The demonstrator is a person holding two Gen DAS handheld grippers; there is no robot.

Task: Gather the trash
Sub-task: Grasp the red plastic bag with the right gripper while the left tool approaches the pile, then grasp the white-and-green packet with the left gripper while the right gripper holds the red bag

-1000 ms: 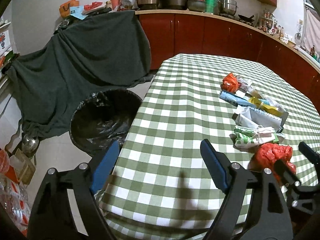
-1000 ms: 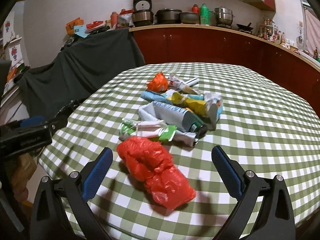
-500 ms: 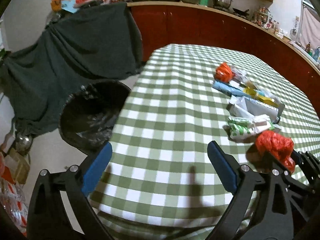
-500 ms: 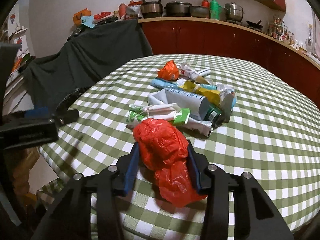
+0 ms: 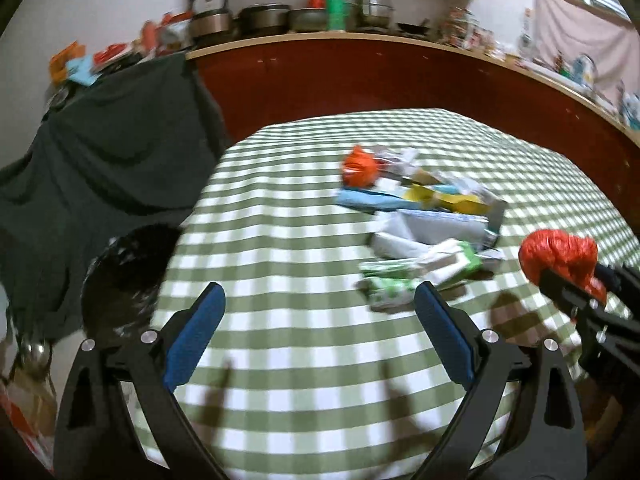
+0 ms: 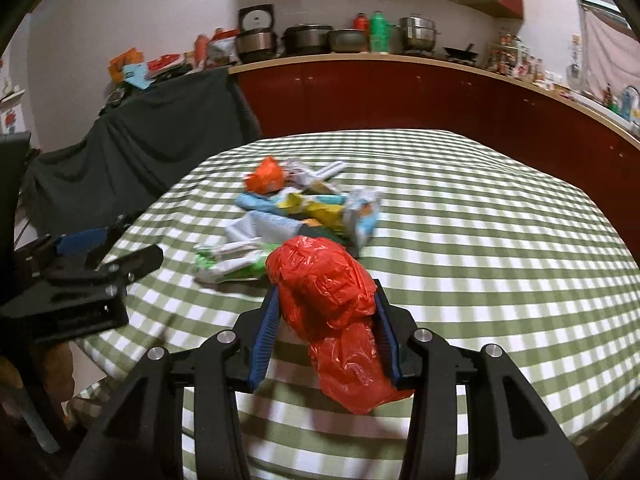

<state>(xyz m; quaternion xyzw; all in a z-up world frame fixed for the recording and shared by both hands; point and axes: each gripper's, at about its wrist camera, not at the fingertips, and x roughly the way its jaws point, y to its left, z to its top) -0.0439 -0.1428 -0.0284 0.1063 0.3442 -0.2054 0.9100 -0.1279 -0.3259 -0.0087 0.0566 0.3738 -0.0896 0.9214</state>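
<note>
My right gripper (image 6: 326, 304) is shut on a crumpled red plastic bag (image 6: 324, 292) and holds it above the green checked table (image 6: 480, 240). The bag also shows at the right of the left wrist view (image 5: 558, 258). A heap of trash (image 6: 304, 212) lies mid-table: an orange bag (image 6: 266, 176), blue, yellow and green-white wrappers. My left gripper (image 5: 318, 328) is open and empty above the table's near left part, with the green-white wrapper (image 5: 420, 270) just beyond its right finger. A black-lined bin (image 5: 128, 272) stands on the floor left of the table.
A dark cloth (image 5: 100, 152) drapes furniture behind the bin. A red cabinet counter (image 6: 400, 92) with pots runs along the back and right. Clutter (image 5: 28, 396) lies on the floor at the lower left.
My right gripper closed on the red bag and lifted it off the table. My left gripper tilted up and swung right, toward the trash heap.
</note>
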